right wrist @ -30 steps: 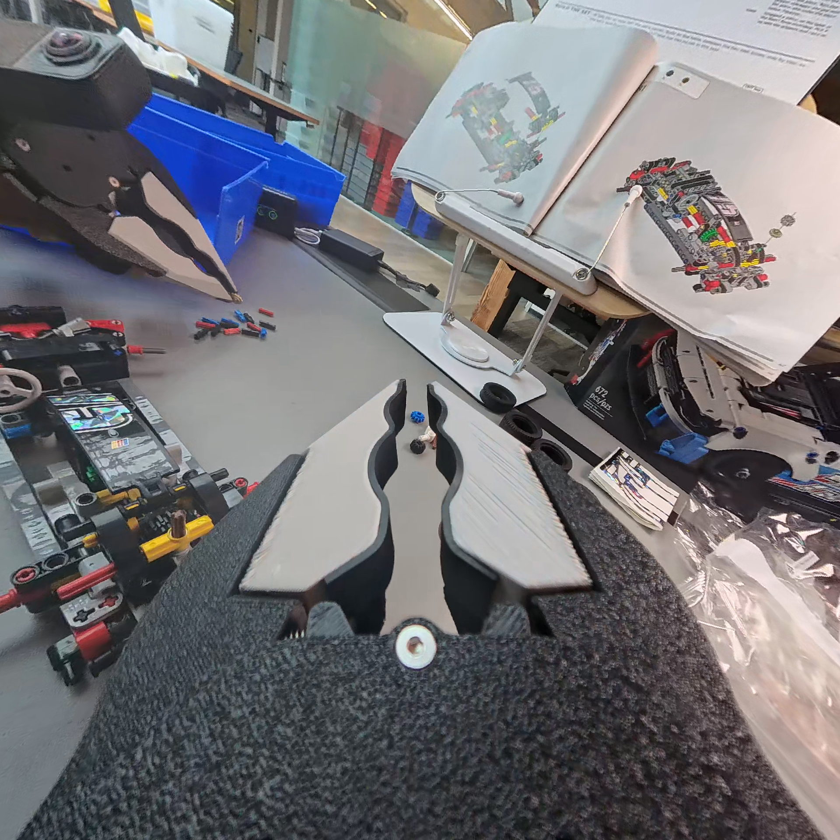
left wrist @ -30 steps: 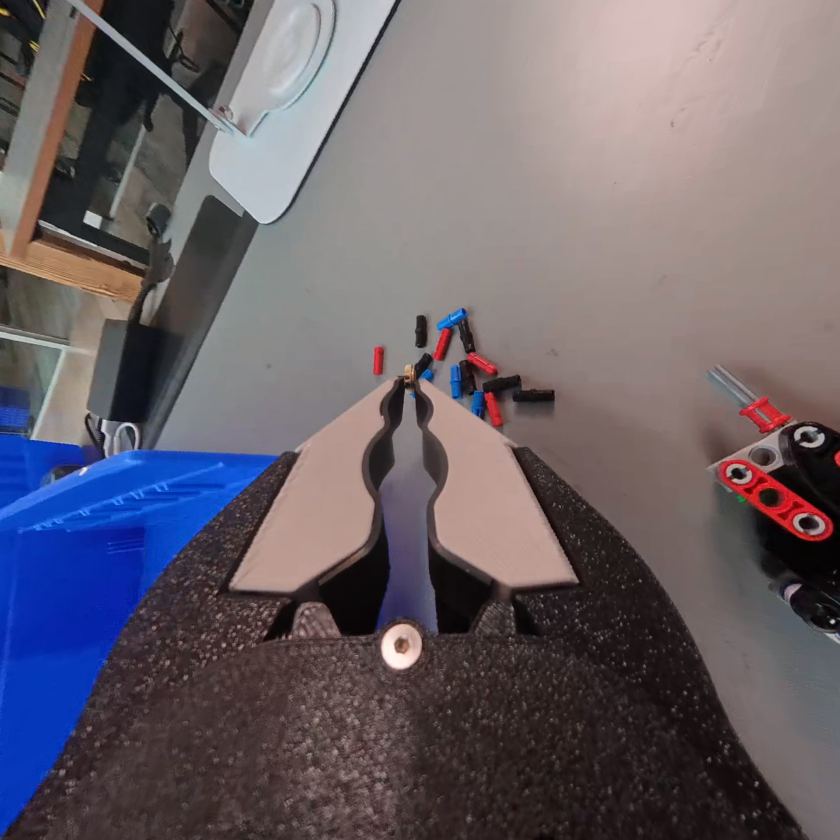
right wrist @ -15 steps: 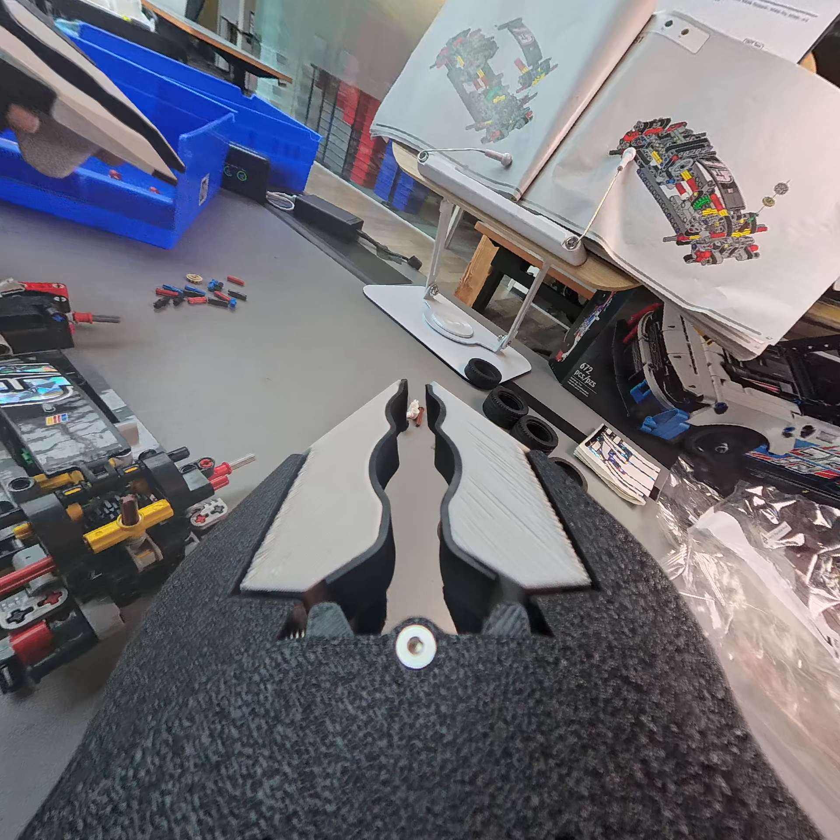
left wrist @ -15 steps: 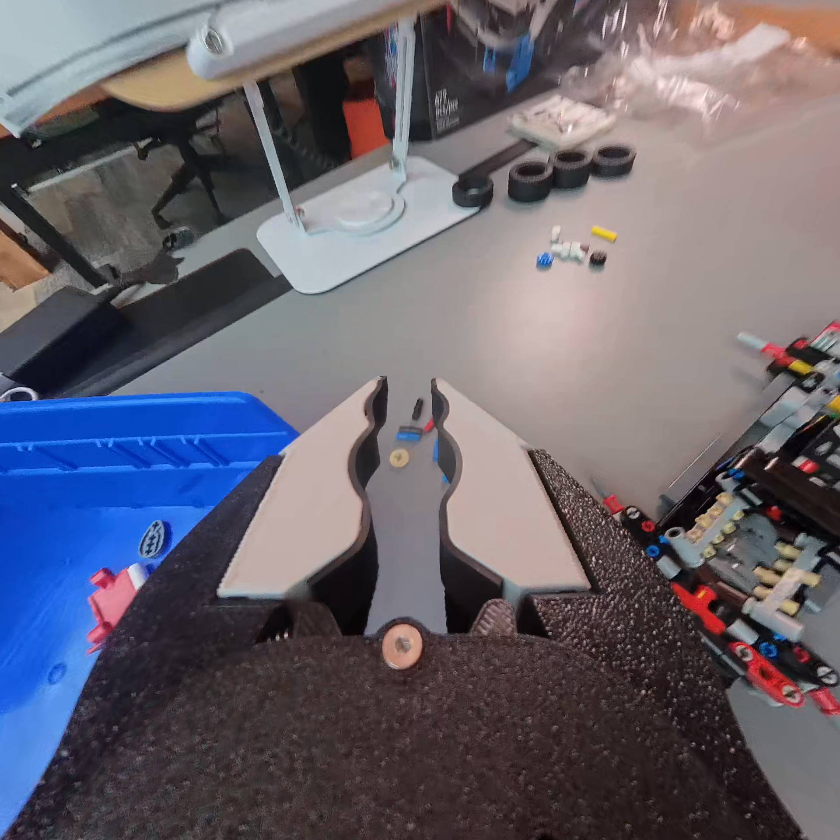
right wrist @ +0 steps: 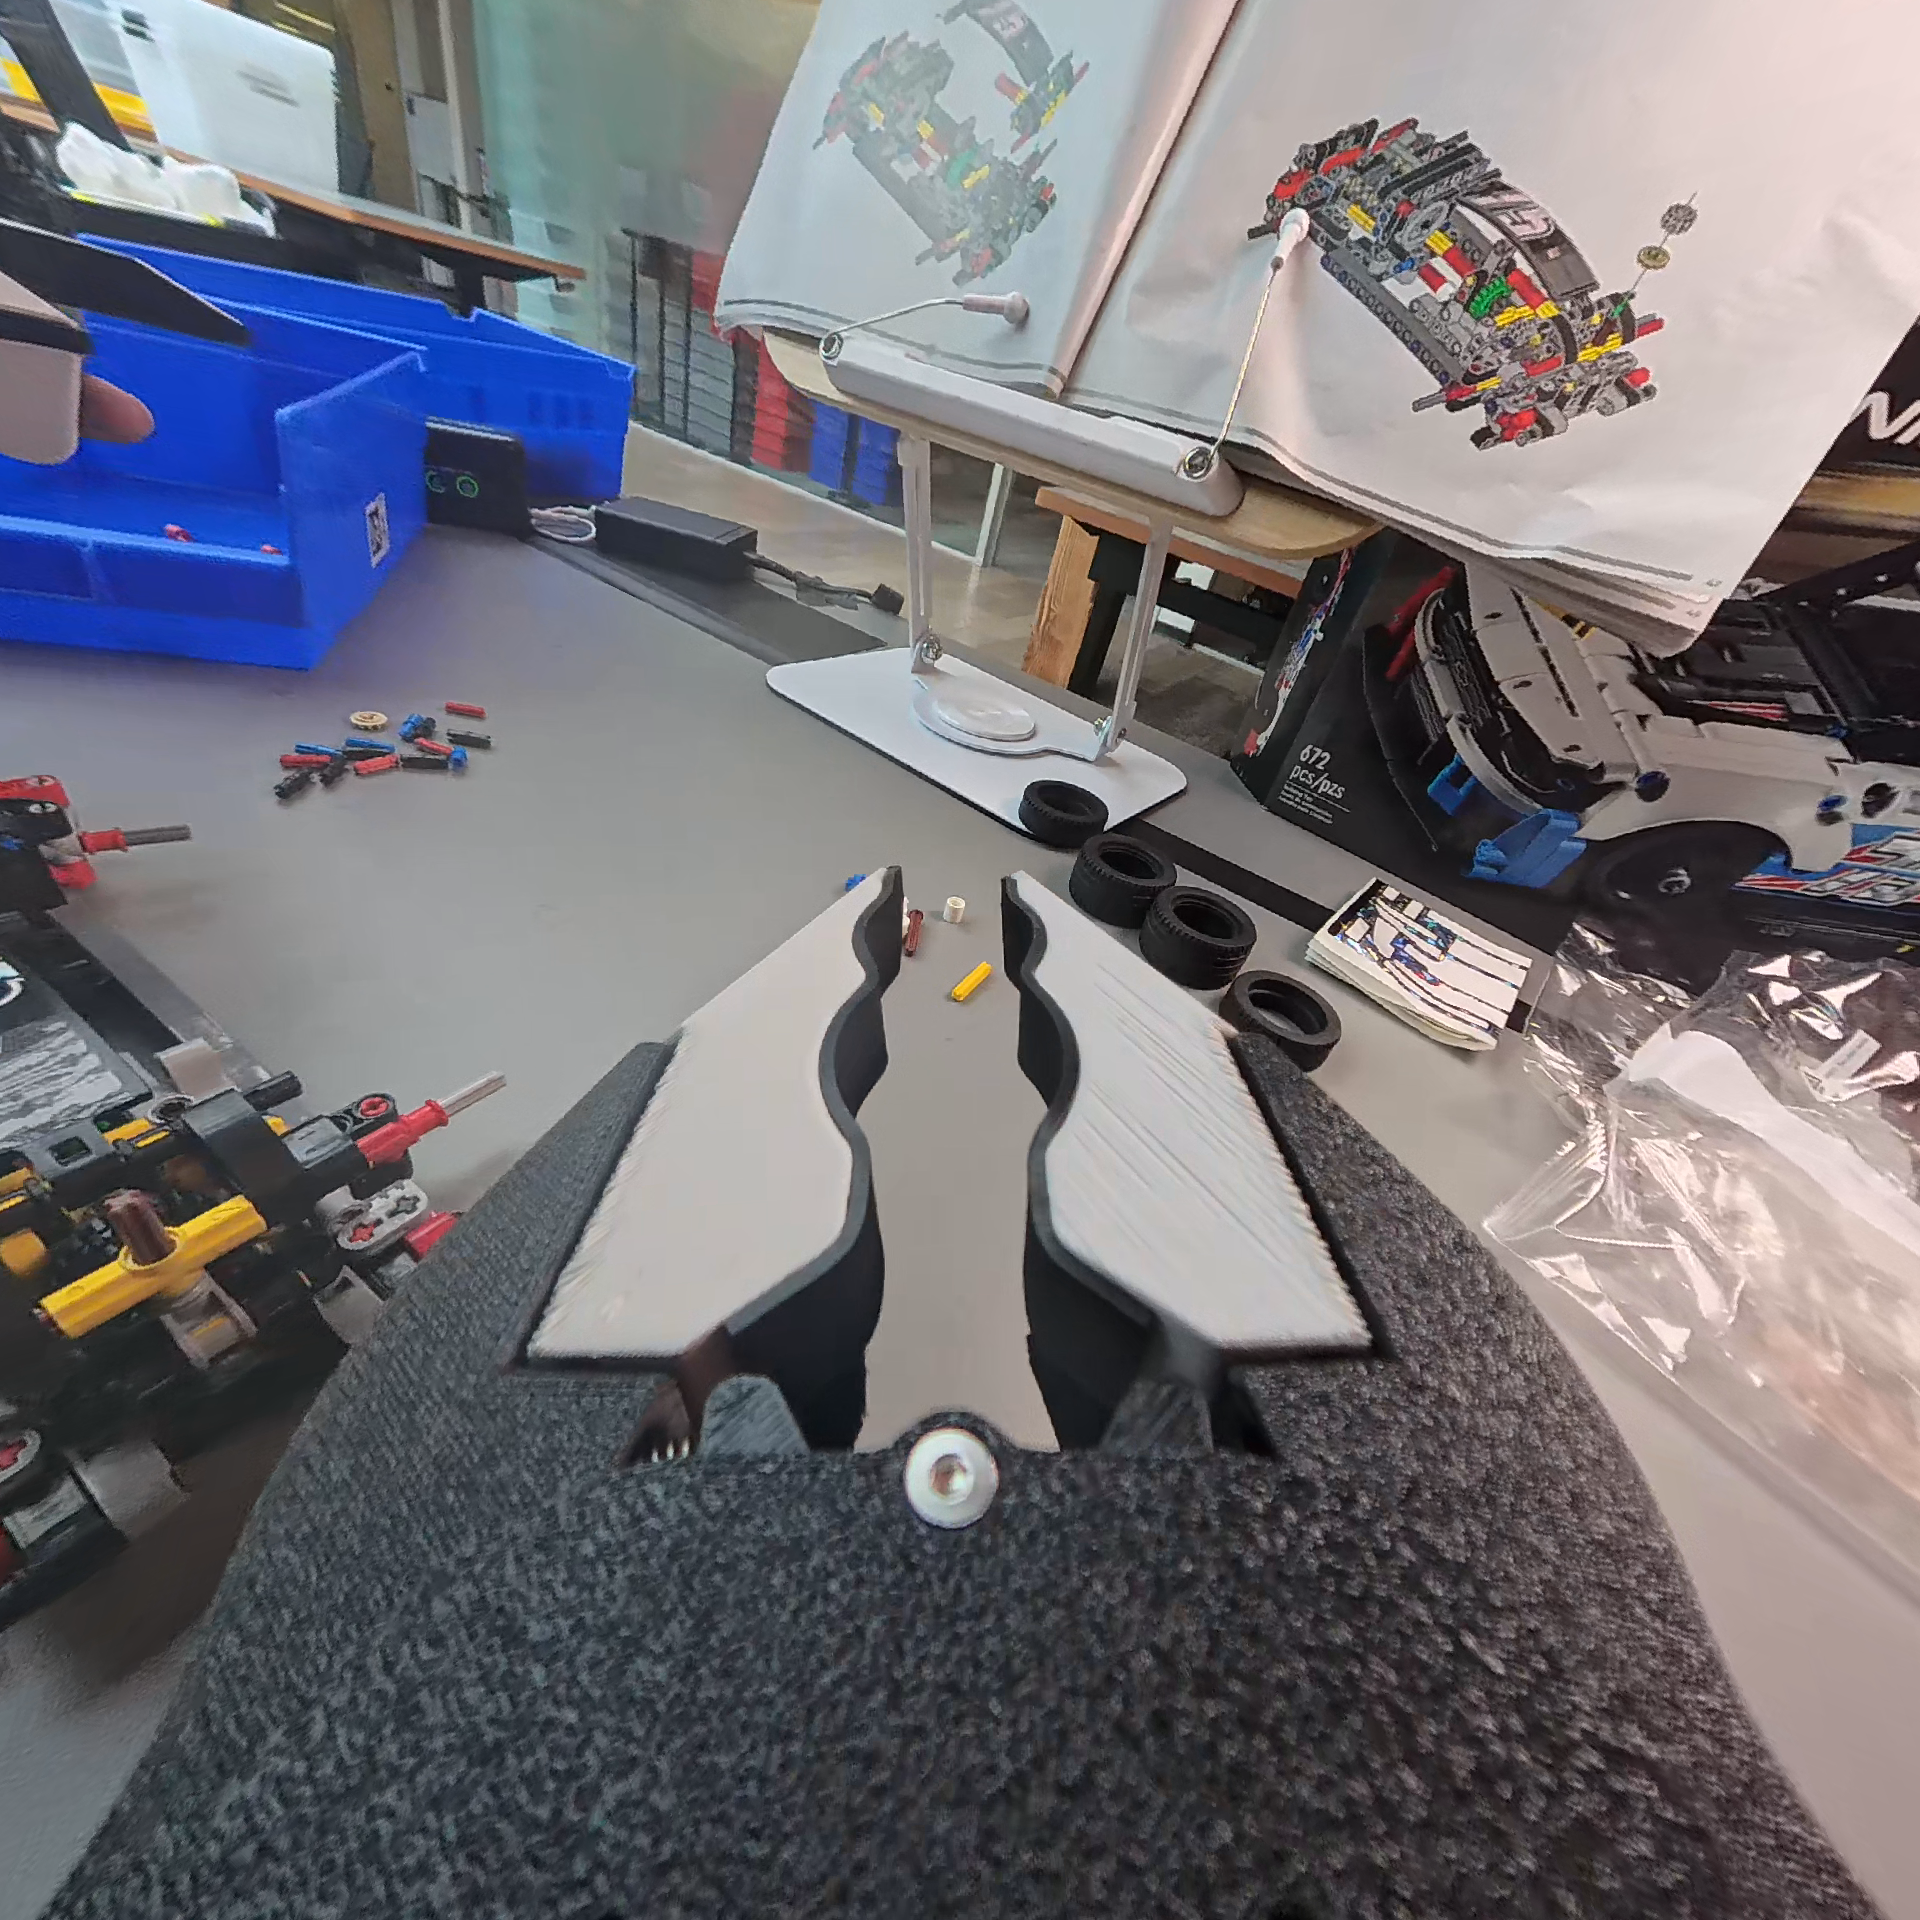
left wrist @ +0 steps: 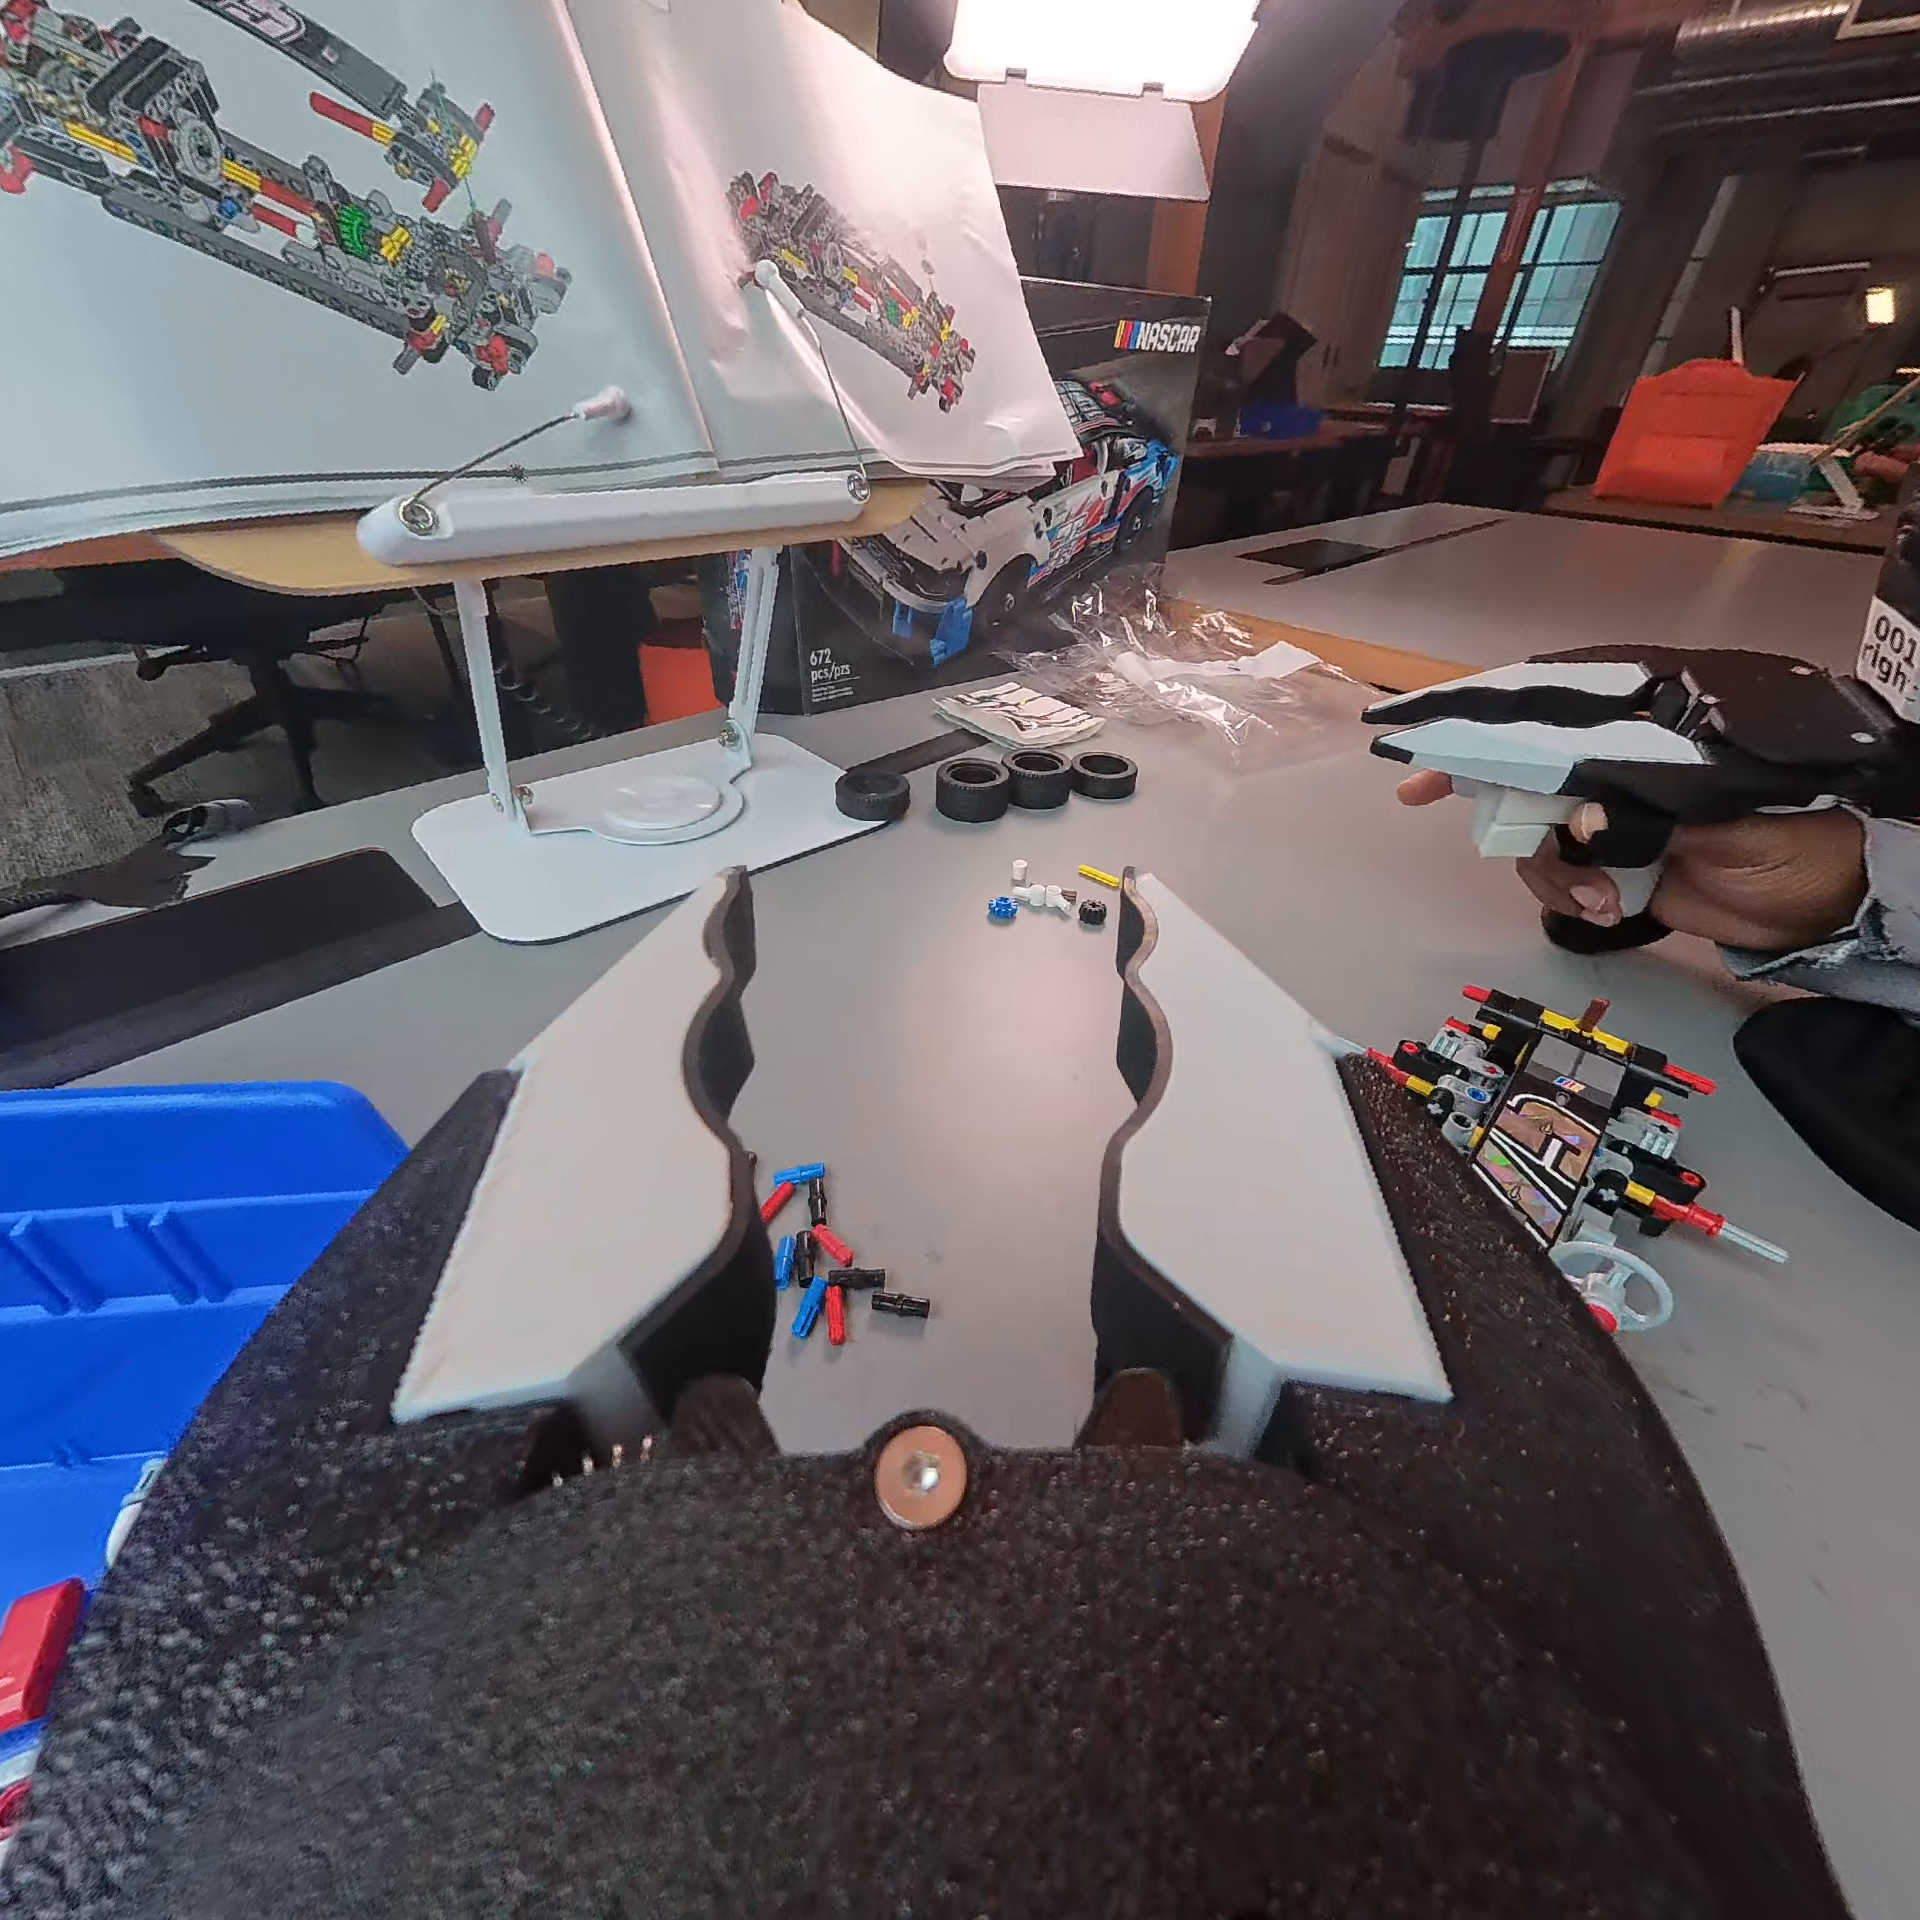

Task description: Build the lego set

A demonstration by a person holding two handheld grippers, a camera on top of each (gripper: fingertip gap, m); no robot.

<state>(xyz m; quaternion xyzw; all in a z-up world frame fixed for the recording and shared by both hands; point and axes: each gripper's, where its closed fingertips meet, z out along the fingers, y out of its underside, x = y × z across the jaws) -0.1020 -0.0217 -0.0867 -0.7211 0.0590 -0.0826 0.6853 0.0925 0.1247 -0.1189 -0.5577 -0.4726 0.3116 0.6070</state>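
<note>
On a grey table (left wrist: 1455,623) sits a partly built lego car – a chassis (left wrist: 1548,1122) of black, yellow and red parts with a steering wheel (left wrist: 1626,1283) at its near end, lying at 3 o'clock in the left wrist view. No body panels or wheels are on it yet; four tyres (right wrist: 1195,930) wait in a row near the white book stand (right wrist: 977,727). An open manual (right wrist: 1455,312) on the stand shows a fuller build, so by my reading much assembly remains.

Loose parts lie in two clusters. Red, blue and black pins (left wrist: 826,1262) sit low between the left gripper's (left wrist: 933,914) fingers. Farther off at 12 o'clock is a second group – a yellow pin (right wrist: 970,981), a white bush (right wrist: 955,909) and a dark red pin (right wrist: 913,932).

The left gripper hovers above the table, fingers spread wide and holding nothing. The right gripper (right wrist: 951,883) points at the second group, fingers parted a little and empty, tilted down toward the yellow pin. A hand (left wrist: 1704,883) grips its handle, level, at 2 o'clock in the left wrist view.

A blue bin (right wrist: 208,499) sits at 10 o'clock, the set's box (right wrist: 1558,727) and plastic bags (right wrist: 1714,1195) at 2 and 3 o'clock in the right wrist view.
</note>
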